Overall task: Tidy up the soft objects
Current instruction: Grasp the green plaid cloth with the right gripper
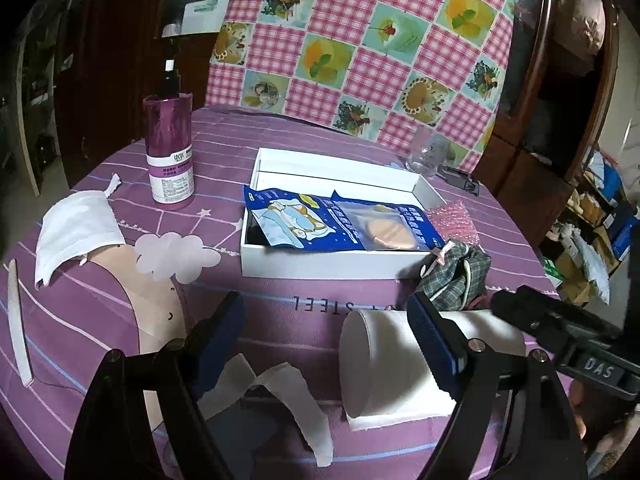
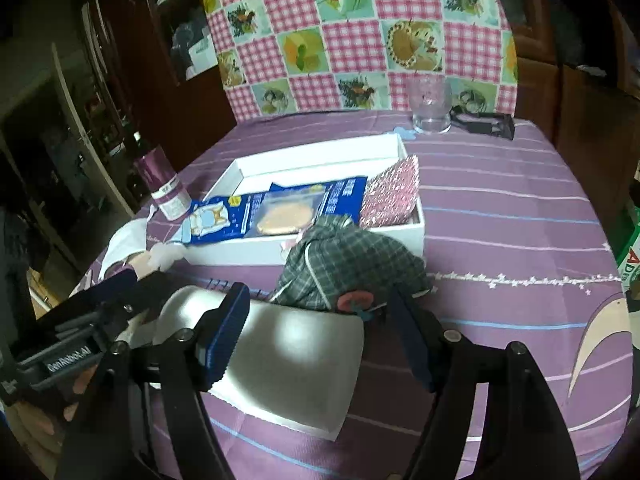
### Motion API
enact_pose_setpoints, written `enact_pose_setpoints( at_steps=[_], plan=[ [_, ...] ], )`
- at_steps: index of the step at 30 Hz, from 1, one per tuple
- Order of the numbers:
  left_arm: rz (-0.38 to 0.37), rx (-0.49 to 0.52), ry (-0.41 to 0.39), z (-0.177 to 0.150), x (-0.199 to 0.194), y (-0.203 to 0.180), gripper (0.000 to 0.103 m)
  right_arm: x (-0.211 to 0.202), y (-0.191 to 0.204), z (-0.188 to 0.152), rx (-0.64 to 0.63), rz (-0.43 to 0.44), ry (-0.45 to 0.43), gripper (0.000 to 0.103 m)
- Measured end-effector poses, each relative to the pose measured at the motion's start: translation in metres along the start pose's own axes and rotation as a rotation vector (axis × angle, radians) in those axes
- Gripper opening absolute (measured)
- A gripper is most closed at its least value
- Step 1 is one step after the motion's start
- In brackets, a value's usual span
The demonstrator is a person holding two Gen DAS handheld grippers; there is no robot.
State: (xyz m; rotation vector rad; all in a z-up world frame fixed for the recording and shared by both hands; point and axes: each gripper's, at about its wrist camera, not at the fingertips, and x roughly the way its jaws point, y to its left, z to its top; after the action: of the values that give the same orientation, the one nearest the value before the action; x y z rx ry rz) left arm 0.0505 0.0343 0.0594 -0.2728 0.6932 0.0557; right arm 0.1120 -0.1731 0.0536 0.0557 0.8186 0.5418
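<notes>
A white tissue roll (image 1: 380, 364) lies on its side on the purple tablecloth, and a torn tissue strip (image 1: 288, 392) trails to its left. My left gripper (image 1: 324, 300) hangs open over the strip, its right finger in front of the roll. In the right wrist view the roll (image 2: 288, 360) lies under my right gripper (image 2: 316, 294), which is open; its left finger crosses the roll and its right finger stands clear of it. A green plaid drawstring pouch (image 1: 460, 276) (image 2: 348, 264) sits just beyond the roll. A white face mask (image 1: 76, 232) lies at the far left.
A white box (image 1: 320, 268) (image 2: 240, 252) holds blue packets (image 1: 320, 220) and pink bubble wrap (image 2: 390, 196). A purple bottle (image 1: 170, 148), a glass (image 2: 430, 108) and a black clip (image 2: 484, 122) stand farther back. A cloud-shaped pad (image 1: 172, 256) lies beside the mask.
</notes>
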Motion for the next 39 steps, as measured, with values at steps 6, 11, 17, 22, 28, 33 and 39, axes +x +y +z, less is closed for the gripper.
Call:
enact_pose_setpoints(
  at_steps=[6, 11, 17, 22, 28, 33, 39],
  plan=[
    [-0.049, -0.005, 0.038, 0.0, 0.004, -0.001, 0.083, 0.001, -0.01, 0.0, 0.06, 0.011, 0.007, 0.072],
    [-0.067, 0.024, 0.028, -0.002, 0.002, -0.007, 0.083, -0.004, -0.011, 0.003, 0.065, -0.014, -0.03, 0.072],
    [-0.106, 0.009, 0.012, 0.006, 0.004, -0.007, 0.083, -0.001, -0.021, 0.02, 0.13, -0.065, -0.043, 0.072],
    [-0.132, -0.032, 0.028, 0.005, 0.006, 0.001, 0.083, 0.008, -0.014, 0.036, 0.1, -0.095, 0.014, 0.072],
    [-0.119, -0.025, 0.048, 0.006, 0.01, 0.0, 0.083, 0.043, 0.003, 0.048, -0.029, -0.107, 0.158, 0.072],
    [-0.126, -0.068, 0.048, 0.013, 0.018, 0.008, 0.083, 0.062, -0.003, 0.044, -0.029, -0.13, 0.191, 0.064],
    [-0.108, -0.111, 0.087, 0.01, 0.031, 0.015, 0.083, 0.069, -0.018, 0.037, 0.019, -0.079, 0.188, 0.052]
  ],
)
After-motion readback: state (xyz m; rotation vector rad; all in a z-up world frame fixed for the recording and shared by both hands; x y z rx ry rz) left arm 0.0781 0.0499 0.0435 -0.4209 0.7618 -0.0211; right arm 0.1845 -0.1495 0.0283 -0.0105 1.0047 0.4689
